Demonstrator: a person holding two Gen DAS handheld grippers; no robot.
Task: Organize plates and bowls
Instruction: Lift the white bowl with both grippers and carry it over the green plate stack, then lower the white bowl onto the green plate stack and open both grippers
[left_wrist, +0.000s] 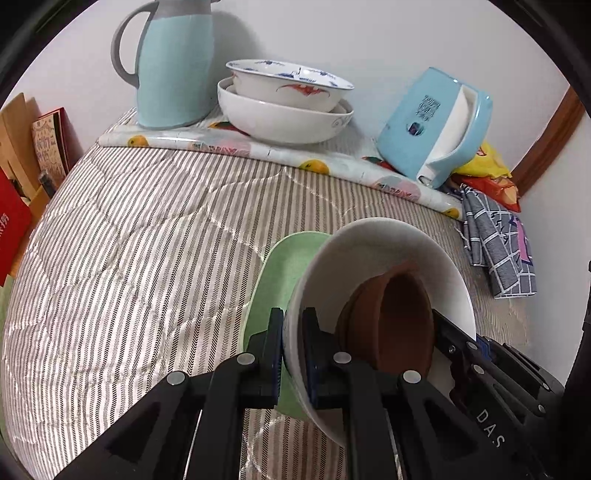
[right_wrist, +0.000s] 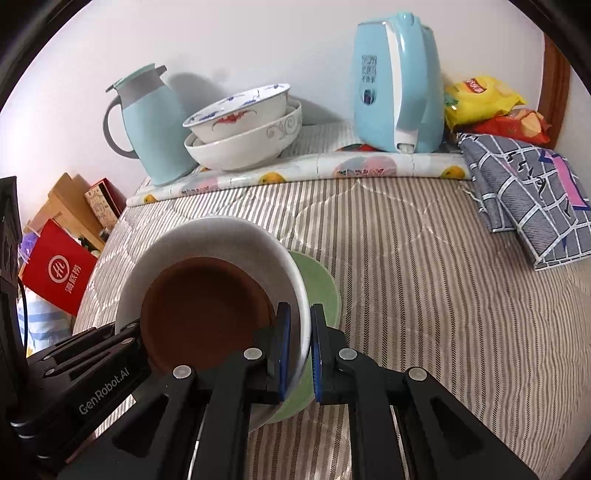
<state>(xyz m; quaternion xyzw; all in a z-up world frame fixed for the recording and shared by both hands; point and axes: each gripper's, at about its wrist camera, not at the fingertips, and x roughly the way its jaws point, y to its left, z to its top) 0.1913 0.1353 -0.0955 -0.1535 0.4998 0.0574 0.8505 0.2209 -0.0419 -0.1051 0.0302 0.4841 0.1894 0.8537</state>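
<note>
Two black grippers, left (left_wrist: 293, 350) and right (right_wrist: 300, 354), are clamped on opposite rims of the large white ceramic bowl (right_wrist: 177, 243), nested with a brown bowl (right_wrist: 207, 310), above the green plate (right_wrist: 321, 288); setting down remains, judged.

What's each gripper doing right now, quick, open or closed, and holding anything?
Left gripper: closed on the white bowl's rim.
Right gripper: closed on the opposite rim of the same white bowl; a brown dish sits inside.
</note>
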